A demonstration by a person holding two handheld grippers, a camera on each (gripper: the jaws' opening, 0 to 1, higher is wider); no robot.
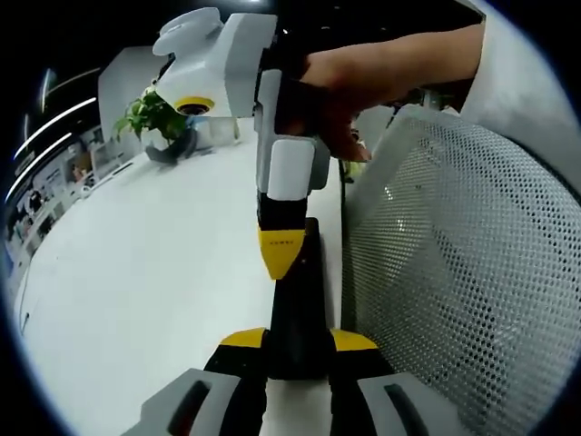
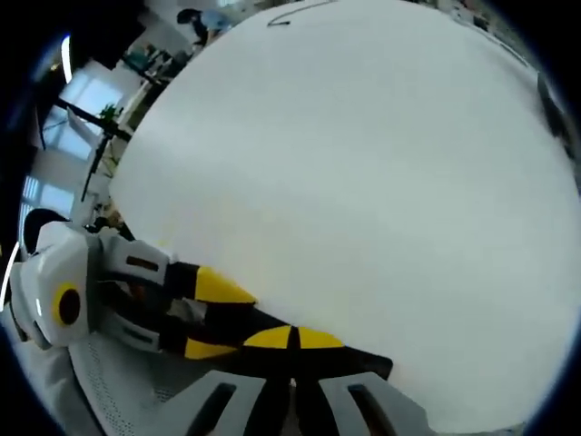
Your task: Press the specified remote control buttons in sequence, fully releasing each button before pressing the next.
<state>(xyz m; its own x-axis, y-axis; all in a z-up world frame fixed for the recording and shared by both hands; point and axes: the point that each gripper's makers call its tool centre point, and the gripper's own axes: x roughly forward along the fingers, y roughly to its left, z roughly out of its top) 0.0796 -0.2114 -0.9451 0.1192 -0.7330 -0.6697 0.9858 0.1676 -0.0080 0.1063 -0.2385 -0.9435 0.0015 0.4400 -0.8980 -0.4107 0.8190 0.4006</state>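
A slim black remote control [image 1: 296, 295] lies lengthwise between my left gripper's [image 1: 298, 340] yellow-tipped jaws, which are shut on its sides just above the white table [image 1: 145, 272]. My right gripper [image 1: 280, 252], held by a person's hand [image 1: 363, 73], comes down from above with its jaws shut and its yellow tip resting on the remote's top face. In the right gripper view, my right gripper [image 2: 295, 338] has its tips together on the black remote [image 2: 356, 360], and the left gripper [image 2: 211, 318] holds it from the left. The buttons are hidden.
A potted green plant [image 1: 156, 116] stands at the table's far end. A white mesh chair back [image 1: 463, 272] rises close on the right of the left gripper view. The white tabletop [image 2: 363, 163] stretches wide beyond the remote.
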